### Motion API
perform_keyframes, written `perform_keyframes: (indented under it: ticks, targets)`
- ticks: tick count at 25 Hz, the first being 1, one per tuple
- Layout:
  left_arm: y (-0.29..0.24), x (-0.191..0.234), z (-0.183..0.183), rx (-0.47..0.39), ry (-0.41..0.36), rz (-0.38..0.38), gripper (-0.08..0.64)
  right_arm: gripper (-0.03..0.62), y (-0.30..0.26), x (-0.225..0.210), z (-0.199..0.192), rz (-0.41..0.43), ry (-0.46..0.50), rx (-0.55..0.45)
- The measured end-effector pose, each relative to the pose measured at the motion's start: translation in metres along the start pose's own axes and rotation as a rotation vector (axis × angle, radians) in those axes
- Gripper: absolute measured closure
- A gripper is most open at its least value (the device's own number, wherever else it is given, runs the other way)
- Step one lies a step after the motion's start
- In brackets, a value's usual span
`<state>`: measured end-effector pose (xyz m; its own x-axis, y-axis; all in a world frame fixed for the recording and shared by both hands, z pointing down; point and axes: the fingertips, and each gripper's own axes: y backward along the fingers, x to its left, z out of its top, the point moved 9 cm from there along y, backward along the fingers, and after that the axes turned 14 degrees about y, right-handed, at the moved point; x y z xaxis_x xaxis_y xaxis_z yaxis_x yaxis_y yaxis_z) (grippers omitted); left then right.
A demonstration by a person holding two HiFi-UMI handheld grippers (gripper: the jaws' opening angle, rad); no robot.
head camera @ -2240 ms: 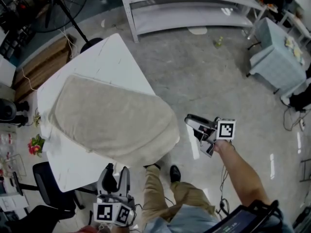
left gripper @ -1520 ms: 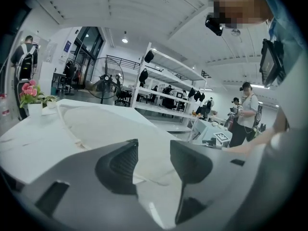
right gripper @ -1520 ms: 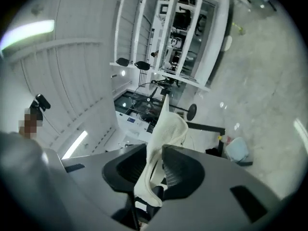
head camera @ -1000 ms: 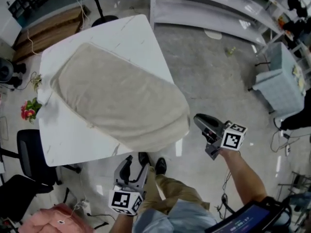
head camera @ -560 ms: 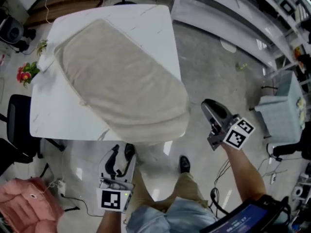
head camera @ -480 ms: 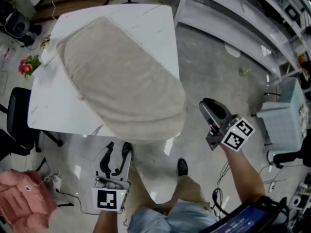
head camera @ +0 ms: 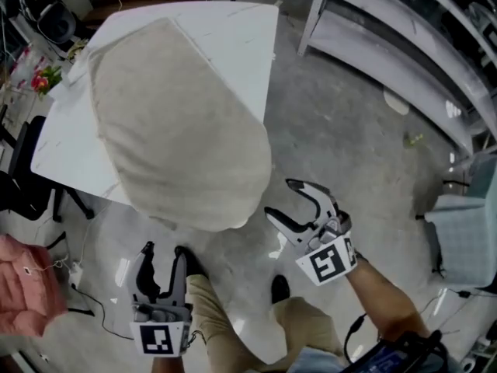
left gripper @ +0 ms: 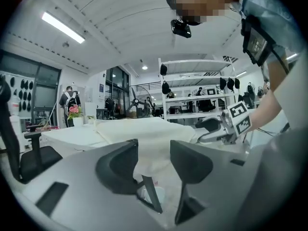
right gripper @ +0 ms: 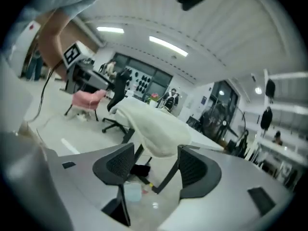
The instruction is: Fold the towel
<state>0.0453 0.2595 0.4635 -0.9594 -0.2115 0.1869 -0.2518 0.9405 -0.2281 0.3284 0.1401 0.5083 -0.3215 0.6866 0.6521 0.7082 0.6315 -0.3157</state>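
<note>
"Head view first. Where is the big, soft, beige cloth towel point(head camera: 171, 123)?"

"It lies spread out on the white square bench point(head camera: 233, 29). Its near end hangs over the bench's corner, above the grey floor point(head camera: 349, 130)."

"Where is the left gripper point(head camera: 163, 249)?"

"Low down, near the hanging end of the towel but not touching it. It is beside the person's leg in tan trousers point(head camera: 225, 325)."

"What about its fingers point(left gripper: 118, 170)?"

"In the left gripper view they stand partly apart. They have just been closing a little. Nothing is between them. The towel's hanging end shows through the gap, farther off."

"And the right gripper point(head camera: 279, 198)?"

"It is on the other side of the hanging end, near it but not touching, over the floor."

"Are its fingers point(right gripper: 113, 170) apart?"

"Yes, wide apart in the right gripper view. They have just been opening. They hold nothing. The towel's end hangs ahead of them, past the tips."

"What else is around?"

"A pink cloth point(head camera: 23, 286) shows at the left, a black chair point(head camera: 15, 185) stands by the bench, and grey metal shelves point(head camera: 388, 45) stand on the right."
</note>
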Motion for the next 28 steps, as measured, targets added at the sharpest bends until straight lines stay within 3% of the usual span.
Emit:
perform_keyframes:
  ticks: [2,5,13,14,19,23,28]
  targets:
    - [-0.007,-0.003,-0.01,-0.023,0.006,0.016,0.348,0.3,-0.014,0.013,-0.005,-0.073,0.145,-0.033]
    - [-0.015,-0.006,-0.018,-0.046,-0.001,0.033,0.348,0.286,-0.029,0.031,-0.011,-0.16,0.26,-0.058]
    - [-0.018,-0.011,-0.029,-0.074,-0.027,0.044,0.348,0.273,-0.048,0.049,-0.014,-0.283,0.351,-0.069]
    - [-0.017,-0.012,-0.031,-0.074,-0.029,0.045,0.348,0.294,-0.047,0.046,-0.014,-0.297,0.361,-0.069]
    - [-0.013,-0.017,-0.029,-0.075,-0.004,0.039,0.348,0.554,-0.024,0.028,-0.005,-0.31,0.393,-0.058]
    - [-0.006,-0.021,-0.027,-0.066,0.035,0.034,0.348,0.565,-0.006,0.021,0.006,-0.263,0.412,-0.075]
    - [-0.003,-0.033,-0.021,-0.051,-0.025,0.014,0.348,0.569,0.01,-0.005,0.031,-0.223,0.455,-0.058]
